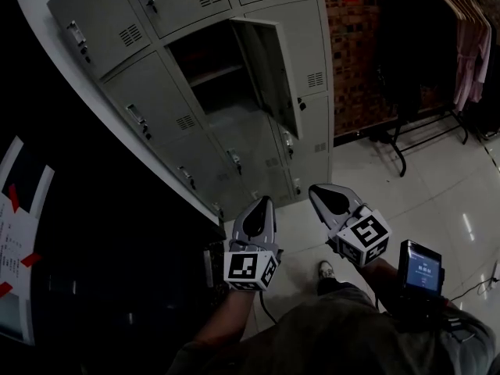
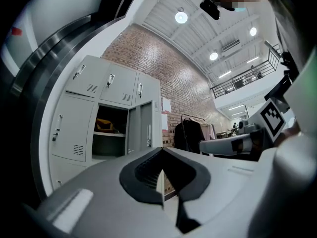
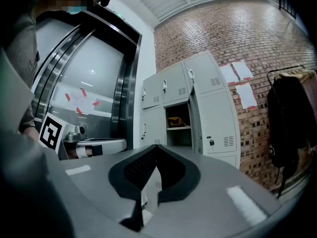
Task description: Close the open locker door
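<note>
A bank of grey lockers [image 1: 156, 92] stands ahead. One middle compartment [image 1: 205, 69] is open, with a shelf and something yellowish on it [image 2: 106, 127]. Its door [image 1: 267, 73] swings out to the right, also seen as the door [image 2: 143, 128] and edge-on as the door [image 3: 195, 123]. My left gripper [image 1: 265, 201] and right gripper [image 1: 314, 187] are held side by side low in the head view, well short of the lockers. The left gripper [image 2: 162, 150] is shut with nothing in it. The right gripper [image 3: 155, 148] is shut too, also with nothing held.
A clothes rack [image 1: 426, 45] with dark and pink garments stands against the brick wall [image 1: 355, 61] to the right of the lockers. Dark glass panels [image 1: 47, 233] run along the left. A small screen device [image 1: 420, 268] sits by my right forearm. My shoe [image 1: 325, 270] shows on glossy floor.
</note>
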A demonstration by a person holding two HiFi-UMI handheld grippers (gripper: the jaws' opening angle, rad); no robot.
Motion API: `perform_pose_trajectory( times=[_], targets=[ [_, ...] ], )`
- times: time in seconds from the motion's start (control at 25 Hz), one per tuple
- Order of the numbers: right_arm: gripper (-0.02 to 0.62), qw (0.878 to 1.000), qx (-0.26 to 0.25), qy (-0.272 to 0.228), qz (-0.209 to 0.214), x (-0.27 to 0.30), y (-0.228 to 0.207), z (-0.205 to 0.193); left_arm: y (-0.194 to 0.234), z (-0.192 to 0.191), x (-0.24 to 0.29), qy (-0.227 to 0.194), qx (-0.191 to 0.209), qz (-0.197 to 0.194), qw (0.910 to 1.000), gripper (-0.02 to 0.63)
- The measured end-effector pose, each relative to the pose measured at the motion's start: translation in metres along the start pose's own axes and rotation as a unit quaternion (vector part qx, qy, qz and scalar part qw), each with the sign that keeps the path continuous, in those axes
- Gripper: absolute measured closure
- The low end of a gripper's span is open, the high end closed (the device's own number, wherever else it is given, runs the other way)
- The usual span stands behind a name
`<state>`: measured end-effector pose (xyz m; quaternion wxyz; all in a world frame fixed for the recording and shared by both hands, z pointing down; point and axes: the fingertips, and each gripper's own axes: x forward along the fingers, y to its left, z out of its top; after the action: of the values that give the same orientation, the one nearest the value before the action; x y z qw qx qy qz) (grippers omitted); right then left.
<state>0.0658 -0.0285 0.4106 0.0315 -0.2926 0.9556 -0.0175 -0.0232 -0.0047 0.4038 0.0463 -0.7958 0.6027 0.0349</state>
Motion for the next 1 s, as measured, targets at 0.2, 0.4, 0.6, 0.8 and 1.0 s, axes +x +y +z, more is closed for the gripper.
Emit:
perform_pose_trajectory(
  times=[0.2,0.4,0.6,0.8,1.0],
  targets=[
    [0.595,1.000,-0.007,-0.002,0.020,0.049,-0.057,0.012,0.025,0.004,0.070,-0.005,0.003,0.018,0.9998,0.606],
    [0.595,0.999,-0.007,-0.003,0.032,0.091,-0.112,0.014,0.046,-0.003,0.130,-0.004,0.004,0.032,0.9995,0.606],
    [0.595,0.999,-0.010,-0.002,0.043,0.127,-0.151,0.017,0.066,-0.005,0.174,-0.007,0.002,0.046,0.9989,0.606],
    [0.595,0.999,-0.013,-0.001,0.040,0.152,-0.171,0.021,0.083,-0.007,0.198,-0.009,0.001,0.045,0.9990,0.606],
    [0.595,1.000,-0.019,-0.005,0.021,0.168,-0.186,0.026,0.096,-0.006,0.215,-0.010,0.001,0.029,0.9995,0.606]
  ],
)
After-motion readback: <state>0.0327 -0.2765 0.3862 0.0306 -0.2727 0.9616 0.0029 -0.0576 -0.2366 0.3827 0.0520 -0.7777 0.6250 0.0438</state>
